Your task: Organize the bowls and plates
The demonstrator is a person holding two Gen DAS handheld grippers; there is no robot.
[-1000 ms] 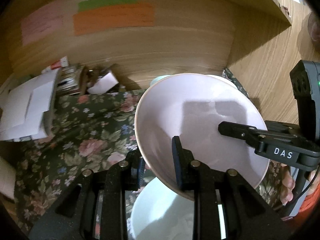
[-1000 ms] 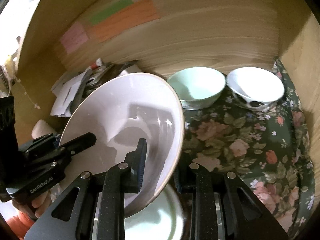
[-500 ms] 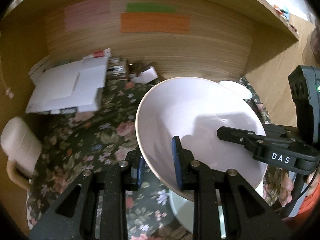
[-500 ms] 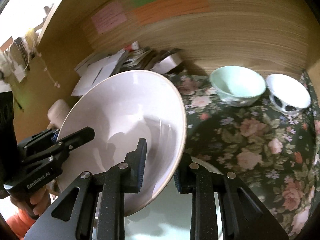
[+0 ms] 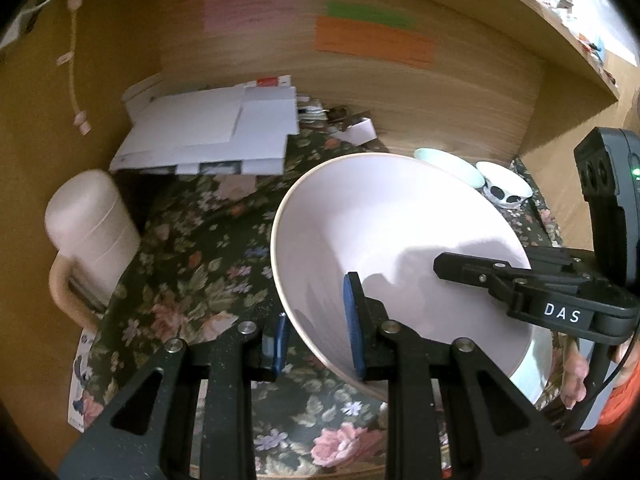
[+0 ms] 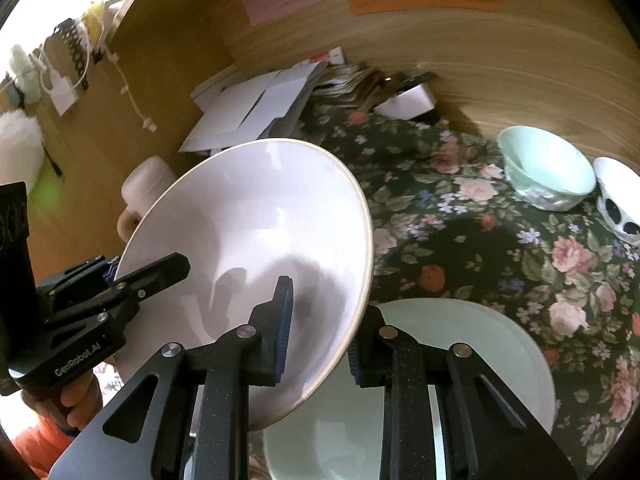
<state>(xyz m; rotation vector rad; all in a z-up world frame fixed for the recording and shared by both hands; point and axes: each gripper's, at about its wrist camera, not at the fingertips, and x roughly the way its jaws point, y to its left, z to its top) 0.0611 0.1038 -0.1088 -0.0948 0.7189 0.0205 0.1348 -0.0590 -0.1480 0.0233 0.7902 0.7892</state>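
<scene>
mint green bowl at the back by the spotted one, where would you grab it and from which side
Grip the mint green bowl by its rim, coming from above on the near or left side. It sits upright with its mouth open, so one finger can go inside the wall and one outside. Its right side is crowded by the spotted bowl, and the wooden back wall stands close behind.

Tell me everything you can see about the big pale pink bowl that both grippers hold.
The pale pink bowl is wide, smooth and glossy, ceramic by its look, with a thin tan rim. It is empty and held tilted above the floral cloth, off the surface. The left gripper and right gripper each clamp its rim on opposite sides, one pad inside, one outside. A pale green plate lies below it.
</scene>
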